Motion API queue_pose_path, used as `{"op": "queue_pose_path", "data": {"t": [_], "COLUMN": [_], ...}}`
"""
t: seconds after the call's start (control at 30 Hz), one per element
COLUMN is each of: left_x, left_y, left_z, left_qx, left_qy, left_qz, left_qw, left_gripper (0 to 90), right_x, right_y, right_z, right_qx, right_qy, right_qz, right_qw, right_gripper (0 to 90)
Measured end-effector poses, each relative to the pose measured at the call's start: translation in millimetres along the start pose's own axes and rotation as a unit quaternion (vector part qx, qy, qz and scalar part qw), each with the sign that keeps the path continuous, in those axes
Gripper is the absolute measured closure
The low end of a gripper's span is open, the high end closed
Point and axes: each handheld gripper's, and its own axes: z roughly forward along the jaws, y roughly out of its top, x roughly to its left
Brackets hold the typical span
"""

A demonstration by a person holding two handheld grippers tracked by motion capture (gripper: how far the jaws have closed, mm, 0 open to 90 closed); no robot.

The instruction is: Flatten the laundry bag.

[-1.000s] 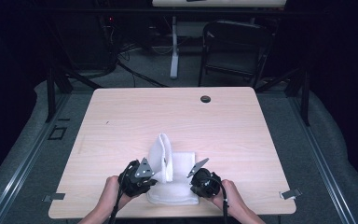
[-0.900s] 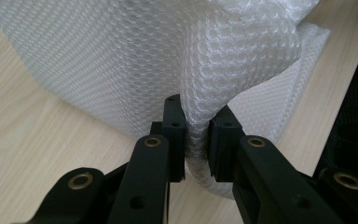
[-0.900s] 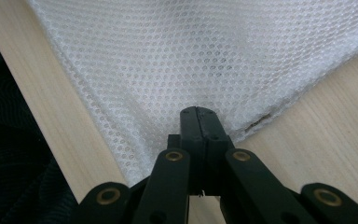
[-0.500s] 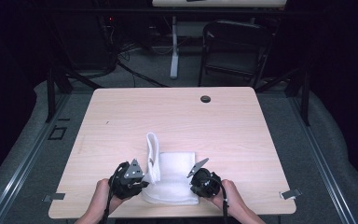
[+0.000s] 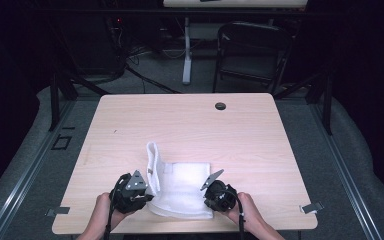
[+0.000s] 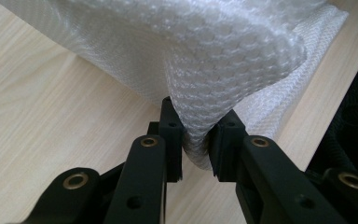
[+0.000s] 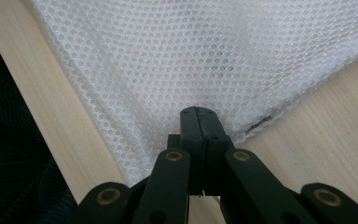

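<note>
A white mesh cloth (image 5: 182, 192) lies near the front edge of the light wooden table (image 5: 180, 125). Its left end stands up in a raised fold. My left gripper (image 5: 148, 196) is shut on that fold; in the left gripper view the cloth (image 6: 214, 51) bunches between the jaws of the left gripper (image 6: 196, 140). My right gripper (image 5: 206, 197) sits at the cloth's front right corner. In the right gripper view the right gripper (image 7: 199, 116) has its jaws pressed together, tips over the flat cloth (image 7: 191, 56), with no cloth seen between them.
The table's front edge is just behind both hands. A black round hole (image 5: 220, 106) sits near the far edge. A dark folding chair (image 5: 252, 50) stands behind the table. Metal brackets (image 5: 312, 207) mark the front corners.
My left gripper has drawn the raised fold to the left and a little toward the front, spreading the cloth wider. The right gripper has stayed in place.
</note>
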Motion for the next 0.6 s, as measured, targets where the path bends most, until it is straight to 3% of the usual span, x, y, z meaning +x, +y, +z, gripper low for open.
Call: {"op": "queue_pose_path", "data": {"t": [0.23,0.6], "left_x": [5.3,15.2], "left_y": [-5.5,-20.9], "left_z": [-3.7,-11.3], "left_qx": [-0.006,0.022], "left_qy": [-0.003,-0.005], "left_qz": [-0.024,-0.046], "left_qw": [0.9997,0.9987], "left_gripper": [72.0,68.1], "right_x": [0.1,-0.5], "right_y": [-0.1,0.2], "right_z": [0.1,0.1], "right_qx": [-0.002,0.001], "right_qy": [-0.003,-0.002], "right_qz": [0.002,0.000], "right_qw": [1.0000,1.0000], "right_gripper": [90.0,90.0]}}
